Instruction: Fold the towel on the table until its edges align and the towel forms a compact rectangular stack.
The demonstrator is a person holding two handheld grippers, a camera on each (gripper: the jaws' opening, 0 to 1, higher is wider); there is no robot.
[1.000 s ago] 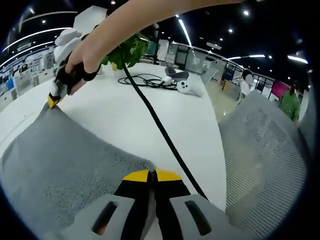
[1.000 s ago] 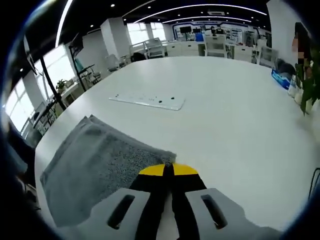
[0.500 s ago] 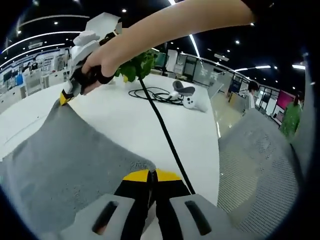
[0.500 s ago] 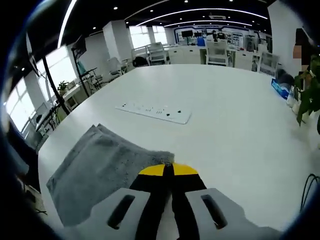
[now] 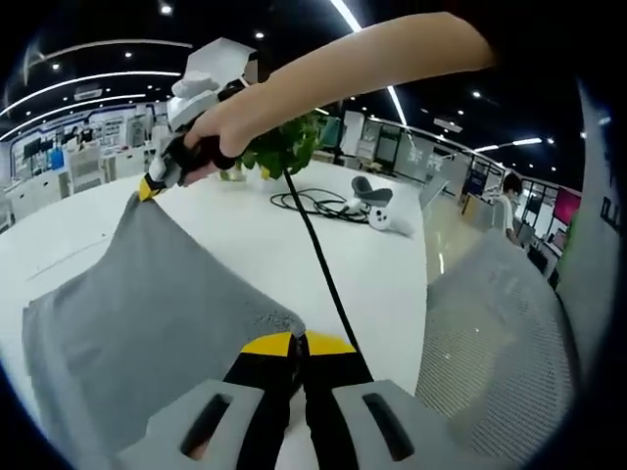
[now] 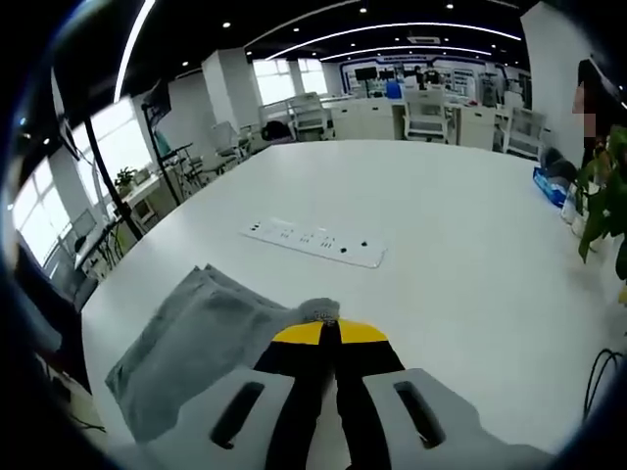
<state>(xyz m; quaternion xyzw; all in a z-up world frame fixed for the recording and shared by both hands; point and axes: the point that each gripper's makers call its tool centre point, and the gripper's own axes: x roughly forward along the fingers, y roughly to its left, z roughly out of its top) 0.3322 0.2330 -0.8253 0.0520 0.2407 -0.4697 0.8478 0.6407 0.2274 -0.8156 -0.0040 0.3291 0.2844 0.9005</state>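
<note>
Pinching towel [image 5: 147, 313] corners: left claw [image 5: 294, 345], right claw [image 6: 329, 333]; lower edge cut off.

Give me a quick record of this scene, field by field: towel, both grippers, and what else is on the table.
towel: grey towel, held up by two corners, hanging between the grippers
left gripper: shut on one towel corner
right gripper: shut on the other corner
table: white table
other items: power strip, black cable, plant, white controllers

Grey terry towel [image 5: 137, 304] hangs stretched by two corners above the white table [image 6: 460, 225].
</note>
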